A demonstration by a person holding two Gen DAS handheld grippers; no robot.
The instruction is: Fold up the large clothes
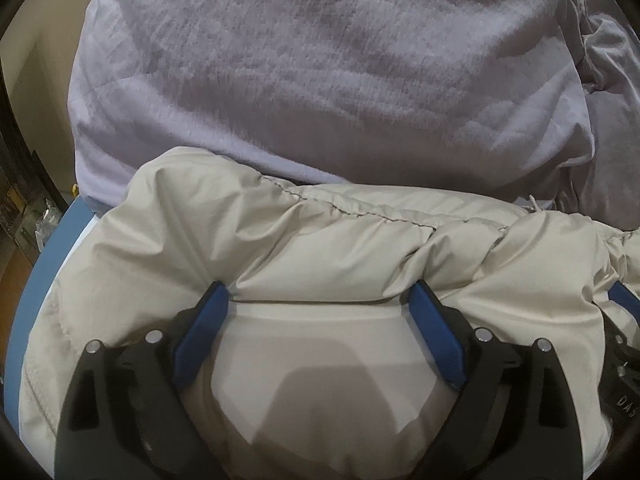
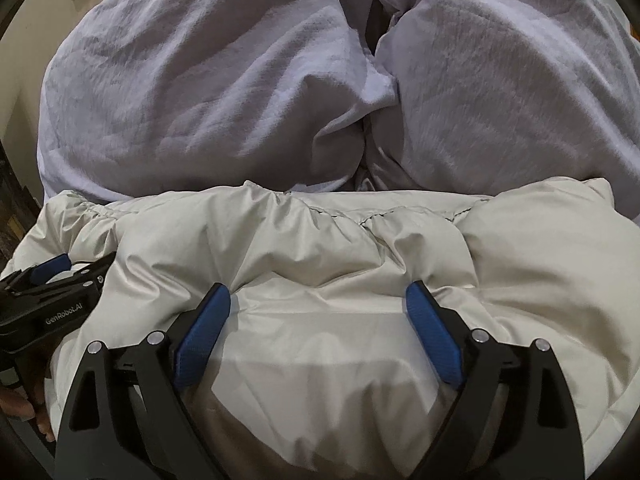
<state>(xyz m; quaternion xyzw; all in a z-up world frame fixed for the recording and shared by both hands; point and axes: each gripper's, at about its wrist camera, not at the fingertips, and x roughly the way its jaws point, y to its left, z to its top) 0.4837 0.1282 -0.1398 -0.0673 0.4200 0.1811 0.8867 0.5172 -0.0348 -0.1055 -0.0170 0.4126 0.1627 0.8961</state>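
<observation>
Left wrist view: left gripper [image 1: 320, 300], jaws spread, tips resting on the cream puffer jacket [image 1: 280, 240], lilac duvet [image 1: 312, 68] crowding behind it; right wrist view: right gripper [image 2: 320, 300], jaws likewise spread on the jacket, best pressed flat along its fold before regripping.

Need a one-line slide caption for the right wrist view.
Right gripper open, fingertips pressing into a beige puffer jacket; lilac pillows behind, left gripper alongside.

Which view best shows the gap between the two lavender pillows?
The right wrist view: the dark gap runs between both lavender pillows, beyond the beige puffer jacket. The left wrist view shows one pillow and only crumpled fabric at its right edge.
</observation>
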